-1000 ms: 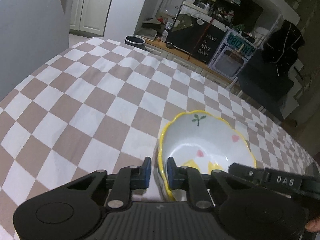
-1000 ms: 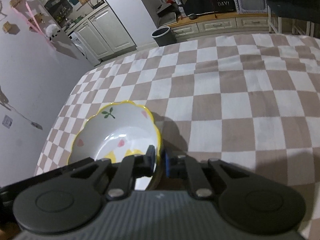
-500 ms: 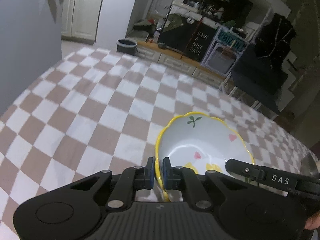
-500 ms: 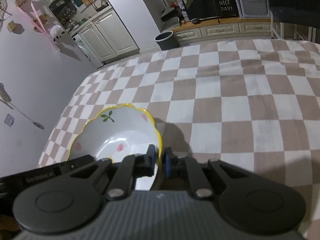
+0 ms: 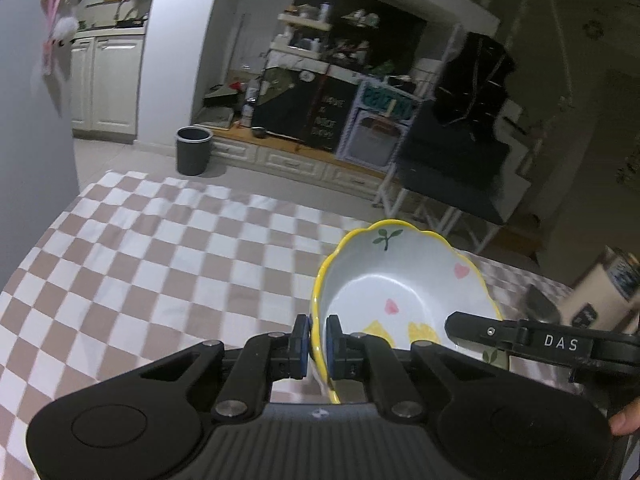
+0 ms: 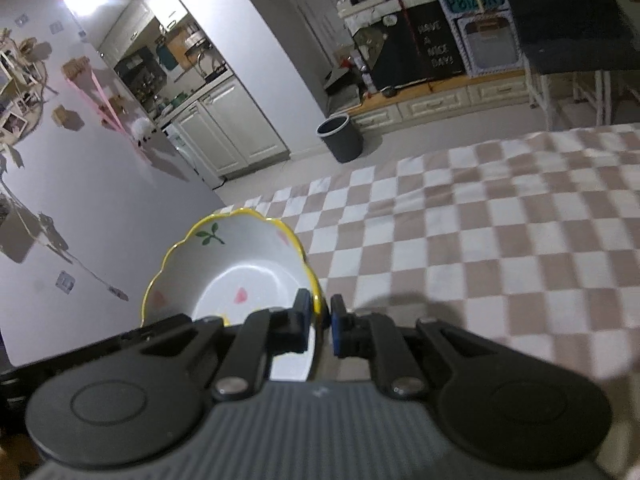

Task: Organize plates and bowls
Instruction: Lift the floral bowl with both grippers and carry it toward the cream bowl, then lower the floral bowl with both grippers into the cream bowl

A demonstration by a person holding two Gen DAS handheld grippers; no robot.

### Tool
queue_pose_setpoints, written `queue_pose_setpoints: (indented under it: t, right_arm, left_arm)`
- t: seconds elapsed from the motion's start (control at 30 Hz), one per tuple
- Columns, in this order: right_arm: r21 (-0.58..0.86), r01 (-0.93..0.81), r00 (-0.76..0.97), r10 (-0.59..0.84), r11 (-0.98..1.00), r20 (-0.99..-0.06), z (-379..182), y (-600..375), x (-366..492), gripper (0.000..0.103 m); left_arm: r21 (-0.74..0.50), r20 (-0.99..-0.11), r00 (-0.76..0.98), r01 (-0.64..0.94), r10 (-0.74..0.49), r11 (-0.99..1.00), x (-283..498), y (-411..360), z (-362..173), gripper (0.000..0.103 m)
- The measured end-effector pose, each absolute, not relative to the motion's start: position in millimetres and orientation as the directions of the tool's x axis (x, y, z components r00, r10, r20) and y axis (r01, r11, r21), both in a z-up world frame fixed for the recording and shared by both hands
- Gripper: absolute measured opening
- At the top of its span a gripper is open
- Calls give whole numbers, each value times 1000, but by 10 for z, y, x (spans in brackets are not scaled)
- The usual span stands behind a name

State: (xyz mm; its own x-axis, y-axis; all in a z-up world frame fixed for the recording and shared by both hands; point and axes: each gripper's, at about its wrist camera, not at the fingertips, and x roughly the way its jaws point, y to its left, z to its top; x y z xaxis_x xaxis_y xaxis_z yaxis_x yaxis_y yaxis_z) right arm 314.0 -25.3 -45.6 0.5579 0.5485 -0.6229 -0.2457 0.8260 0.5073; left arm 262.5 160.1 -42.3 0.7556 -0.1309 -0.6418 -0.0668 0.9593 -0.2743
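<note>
Left gripper and right gripper each pinch the yellow-rimmed bowl by opposite rims above the checkered tablecloth.

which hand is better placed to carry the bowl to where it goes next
Neither alone, I'd judge: the left gripper and right gripper each pinch opposite sides of the yellow-rimmed bowl, lifted above the checkered cloth.
</note>
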Motion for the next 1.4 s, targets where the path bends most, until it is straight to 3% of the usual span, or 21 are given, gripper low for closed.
queue_pose_setpoints:
  t: [0.6,1.0,1.4]
  right_arm:
    - [516,-174,627,498,839,-599,-139,-1325,1889,13]
    - [554,-93,532,512,827,-675,-652,-1492,1555,13]
    - [520,-78,489,487,851,-724,-879,-1379,1624,13]
  left_arm:
    - [-315,-568,776,104,-275,943,1597,578,-169,9]
    - [-273,-684,676,112,-275,955,1393,431,-648,9]
    - [-239,-740,621,117,-259,964,1441,429,-865,9]
